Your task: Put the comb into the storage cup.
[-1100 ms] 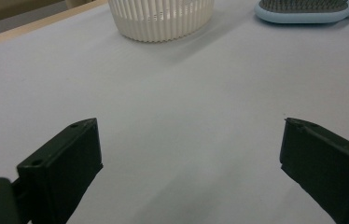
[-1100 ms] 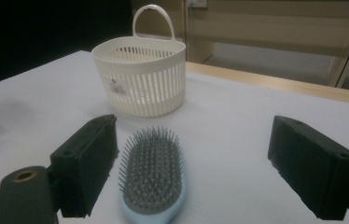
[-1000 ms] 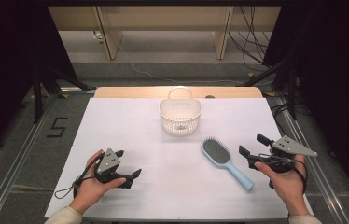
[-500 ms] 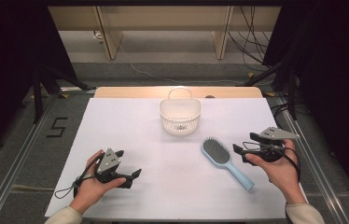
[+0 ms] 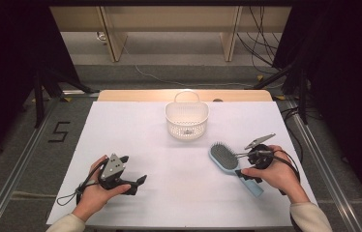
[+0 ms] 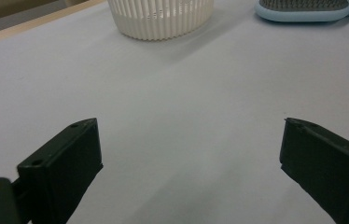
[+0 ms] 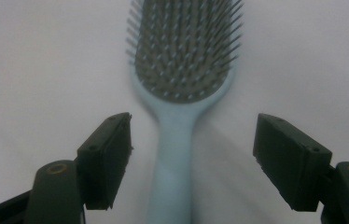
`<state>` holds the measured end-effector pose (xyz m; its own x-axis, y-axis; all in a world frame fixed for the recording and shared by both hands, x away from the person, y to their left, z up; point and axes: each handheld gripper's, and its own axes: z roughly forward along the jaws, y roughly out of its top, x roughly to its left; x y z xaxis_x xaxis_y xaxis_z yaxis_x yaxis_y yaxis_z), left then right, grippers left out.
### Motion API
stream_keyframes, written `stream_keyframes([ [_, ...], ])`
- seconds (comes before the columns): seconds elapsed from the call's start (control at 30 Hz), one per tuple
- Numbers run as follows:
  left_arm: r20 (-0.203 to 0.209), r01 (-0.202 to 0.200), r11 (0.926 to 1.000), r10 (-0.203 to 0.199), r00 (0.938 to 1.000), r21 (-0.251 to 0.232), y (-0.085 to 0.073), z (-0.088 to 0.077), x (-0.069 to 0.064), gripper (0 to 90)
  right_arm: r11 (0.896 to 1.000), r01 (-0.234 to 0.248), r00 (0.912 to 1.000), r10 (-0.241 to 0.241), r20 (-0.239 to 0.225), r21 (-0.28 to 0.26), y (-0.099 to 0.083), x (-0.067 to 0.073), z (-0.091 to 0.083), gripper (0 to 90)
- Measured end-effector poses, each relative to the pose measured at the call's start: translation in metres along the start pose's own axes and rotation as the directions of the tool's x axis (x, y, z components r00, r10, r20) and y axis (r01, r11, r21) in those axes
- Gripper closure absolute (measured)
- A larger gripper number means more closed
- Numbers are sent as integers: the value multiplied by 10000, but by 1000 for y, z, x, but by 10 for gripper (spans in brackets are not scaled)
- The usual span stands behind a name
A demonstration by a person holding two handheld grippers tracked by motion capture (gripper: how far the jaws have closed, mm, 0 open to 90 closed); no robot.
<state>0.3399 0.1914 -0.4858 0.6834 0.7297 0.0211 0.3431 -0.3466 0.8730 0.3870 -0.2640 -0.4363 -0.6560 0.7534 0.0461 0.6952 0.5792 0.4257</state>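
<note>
Two hand-held grippers are at work on our worktop [image 5: 135,125], which is covered in white. We hold the right hand-held gripper [image 7: 191,154] over the light blue hairbrush [image 5: 231,164], its jaws straddling the handle, one on each side, with a clear gap to either pad; they have just been closing and nothing is clamped yet. The hairbrush lies flat, bristles up, on the right part of the worktop, with its head pointing toward the white basket [image 5: 187,120] and its handle running back under our right hand [image 5: 276,174]. We rest the left hand-held gripper [image 5: 133,182] low on the near left of the worktop, its jaws spread wide with bare surface between them. The basket stands near the far edge, well apart from the left hand-held gripper.
</note>
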Motion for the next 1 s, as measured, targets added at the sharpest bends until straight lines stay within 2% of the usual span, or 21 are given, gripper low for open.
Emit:
stream_keyframes([
  [0.13, -17, 0, 10000, 0, 10000, 20, 0, 0, 0, 50, 9963, 120, 9999, -121, 4, 856, 7, 4, 8, 295],
  [0.23, -5, 7, 10000, -7, 10000, 2, 0, 0, 0, 50, 9886, 298, 9996, -299, -10, 1478, 13, 6, 13, 312],
  [0.4, -10, 24, 10000, -24, 10000, 2, 0, 0, 0, 50, 9701, 145, 9997, -186, 149, 2423, 20, 10, 22, 372],
  [0.43, -16, 13, 10000, -13, 10000, 7, 0, 0, 0, 50, 9665, 280, 9993, -337, 180, 2553, 21, 9, 24, 376],
  [0.63, -12, -5, 10000, 5, 10000, -3, 0, 0, 0, 50, 9585, 11, 9997, -85, 247, 2850, 23, 10, 28, 408],
  [0.83, -17, -18, 10000, 18, 10000, -3, 0, 0, 0, 50, 9558, 172, 9990, -287, 347, 2934, 27, 11, 33, 430],
  [1.0, -17, -14, 10000, 14, 10000, -7, 0, 0, 0, 50, 9479, 283, 9972, -486, 562, 3174, 31, 14, 37, 463],
])
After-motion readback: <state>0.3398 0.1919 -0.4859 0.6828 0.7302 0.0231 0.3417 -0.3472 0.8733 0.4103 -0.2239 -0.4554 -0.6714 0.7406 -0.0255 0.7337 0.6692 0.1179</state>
